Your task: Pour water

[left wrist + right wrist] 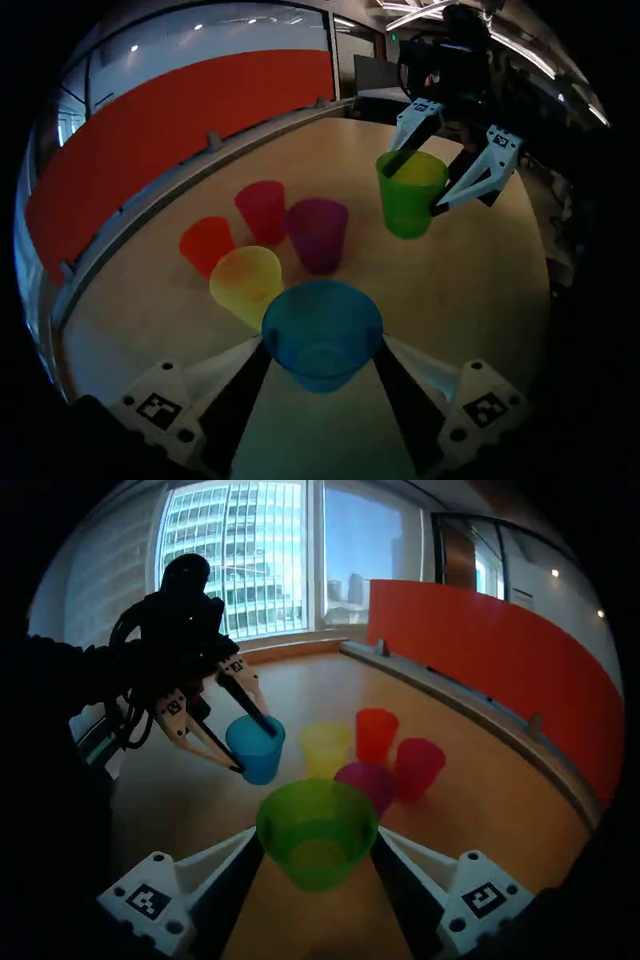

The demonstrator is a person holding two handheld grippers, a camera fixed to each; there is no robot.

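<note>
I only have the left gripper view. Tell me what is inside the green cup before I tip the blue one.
Observer: The right gripper view looks down into the green cup. There is a pale patch at its bottom, but I cannot tell whether it is water.
Operator: Now report how my blue cup sits, seen from outside.
Observer: The blue cup is roughly upright, not tipped to pour, between the fingers of the left gripper.

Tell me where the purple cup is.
In the left gripper view, the purple cup stands just right of the pink cup, beyond the blue cup held by the left gripper.
</note>
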